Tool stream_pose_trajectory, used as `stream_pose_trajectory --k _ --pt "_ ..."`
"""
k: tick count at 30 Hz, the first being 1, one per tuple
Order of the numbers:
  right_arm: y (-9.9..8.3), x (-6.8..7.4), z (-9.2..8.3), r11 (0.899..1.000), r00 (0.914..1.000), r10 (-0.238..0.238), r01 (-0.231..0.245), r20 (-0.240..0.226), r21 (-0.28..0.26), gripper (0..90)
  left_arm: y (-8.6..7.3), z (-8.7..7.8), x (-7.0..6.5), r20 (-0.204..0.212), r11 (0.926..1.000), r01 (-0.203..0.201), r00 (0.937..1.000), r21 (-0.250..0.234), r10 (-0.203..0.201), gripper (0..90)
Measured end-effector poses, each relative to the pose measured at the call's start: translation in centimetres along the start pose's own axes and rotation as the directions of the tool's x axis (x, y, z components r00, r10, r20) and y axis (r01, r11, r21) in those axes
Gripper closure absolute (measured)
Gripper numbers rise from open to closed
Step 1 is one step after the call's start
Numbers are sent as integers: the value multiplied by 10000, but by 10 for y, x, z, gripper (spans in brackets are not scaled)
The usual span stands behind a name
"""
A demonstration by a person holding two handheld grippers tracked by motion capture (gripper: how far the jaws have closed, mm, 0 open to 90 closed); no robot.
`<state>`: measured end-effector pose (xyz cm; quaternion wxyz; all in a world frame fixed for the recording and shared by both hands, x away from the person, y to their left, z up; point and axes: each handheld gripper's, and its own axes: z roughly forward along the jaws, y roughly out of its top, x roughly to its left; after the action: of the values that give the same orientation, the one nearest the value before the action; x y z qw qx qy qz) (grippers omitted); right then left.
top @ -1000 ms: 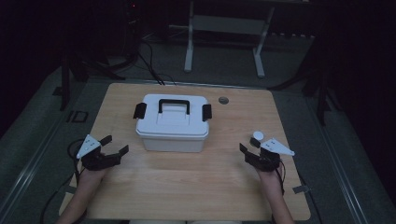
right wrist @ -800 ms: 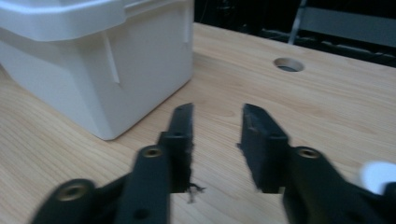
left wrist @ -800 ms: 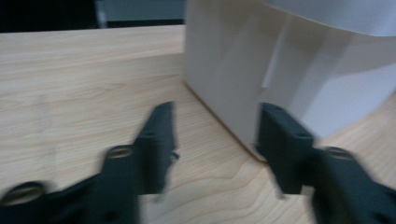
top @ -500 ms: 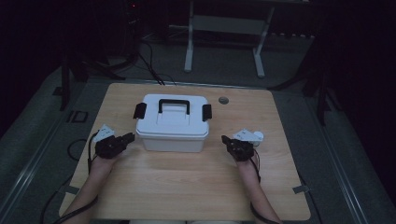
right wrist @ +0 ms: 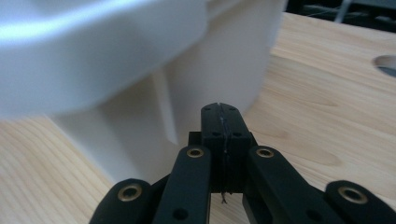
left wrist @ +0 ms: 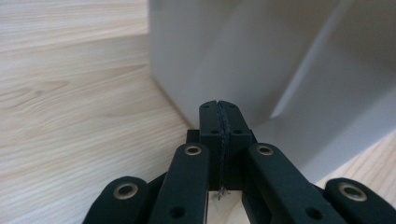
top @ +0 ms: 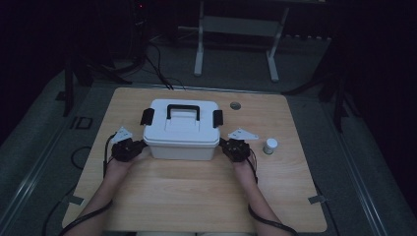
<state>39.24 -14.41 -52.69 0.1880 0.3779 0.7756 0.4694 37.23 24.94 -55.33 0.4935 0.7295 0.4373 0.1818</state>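
surface: wooden table in a dark room
box: white lidded box with black handle, mid-table
left gripper: jaws pressed together, empty, at box's left wall
right gripper: jaws together, empty, at its right wall
beyond: small jar

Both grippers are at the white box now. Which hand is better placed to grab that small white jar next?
Right. The right gripper, shut at the white plastic box's right end, sits nearest the small white jar; the left gripper, also shut, has the box between.
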Motion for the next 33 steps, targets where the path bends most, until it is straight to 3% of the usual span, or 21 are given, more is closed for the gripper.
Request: stream_pose_trajectory --k 2,6,7,13,18,20,23,33 --pt "0 3 3 9999 9997 -126 125 199 63 900 0 0 1 121 9997 212 9997 -71 -211 893" --pt "-1 2 2 9999 9999 50 -51 113 96 900 0 0 2 378 9995 325 9988 -2 -325 894" --pt "-1 3 1 9999 9997 -74 71 237 139 900 1 -1 -2 331 9999 121 9994 73 -123 894" --pt "-7 -2 -10 9999 9999 107 -108 86 116 900 1 1 -13 557 9998 -17 9984 205 6 895" --pt "-13 -8 -23 9998 9995 40 -46 323 179 900 2 4 -26 780 9989 -289 9966 360 260 895" --pt "-16 -11 -29 9997 9995 178 -181 245 156 900 1 5 -33 1041 9989 -281 9943 386 240 894" --pt "-20 -13 -37 9997 9993 87 -94 363 206 900 1 5 -38 1150 9983 -362 9929 456 308 895" --pt "-37 -20 -65 9986 9983 502 -507 308 128 900 -1 9 -64 1748 9958 -698 9829 591 585 894"
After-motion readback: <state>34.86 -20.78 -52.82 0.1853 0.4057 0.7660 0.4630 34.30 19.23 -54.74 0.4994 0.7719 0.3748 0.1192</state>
